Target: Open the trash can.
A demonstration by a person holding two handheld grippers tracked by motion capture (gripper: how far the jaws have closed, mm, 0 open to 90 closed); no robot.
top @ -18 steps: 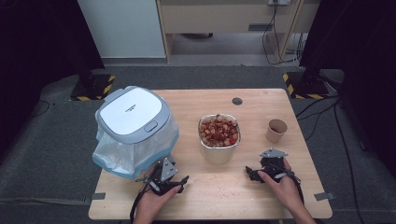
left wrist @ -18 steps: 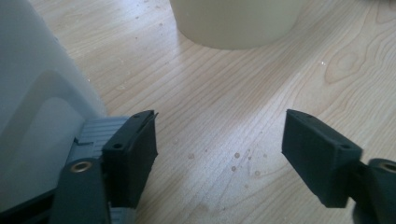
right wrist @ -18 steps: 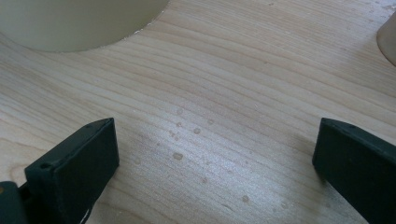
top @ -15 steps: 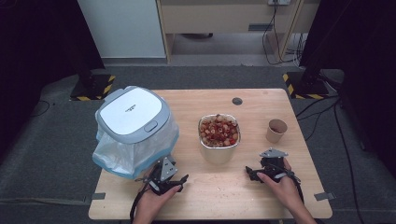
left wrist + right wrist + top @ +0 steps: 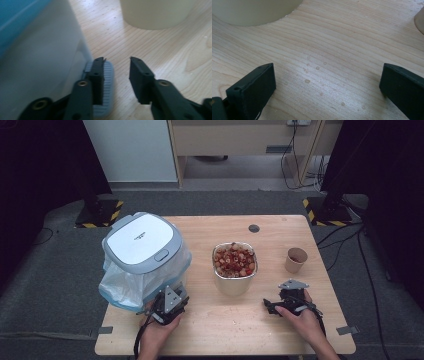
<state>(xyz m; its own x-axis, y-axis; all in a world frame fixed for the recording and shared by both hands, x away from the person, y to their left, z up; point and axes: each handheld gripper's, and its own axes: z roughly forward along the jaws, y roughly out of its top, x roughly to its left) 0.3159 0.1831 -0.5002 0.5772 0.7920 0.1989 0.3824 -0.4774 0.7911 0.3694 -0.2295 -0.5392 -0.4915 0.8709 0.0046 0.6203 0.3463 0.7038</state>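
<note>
Now resting both grippers on table (image 5: 280, 227). Left gripper (image 5: 116, 75) lying at 5 o'clock of bin (image 5: 142, 245), jaws parted halfway, nothing between them, left jaw just beside grey pedal (image 5: 106, 87) at bin's foot. Right gripper (image 5: 327, 82) sitting at 4 o'clock of bowl (image 5: 235, 265), jaws standing wide, gripping nothing. Paper cup (image 5: 296, 259) standing at 3 o'clock of bowl.

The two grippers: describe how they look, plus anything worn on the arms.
Both the left gripper and the right gripper are black, each with a grey three-cornered plate on top and a dark cable trailing back along the forearm. Their jaws are flat black blocks on arms with brass-coloured pivot pins. No sleeves show on the forearms.
</note>
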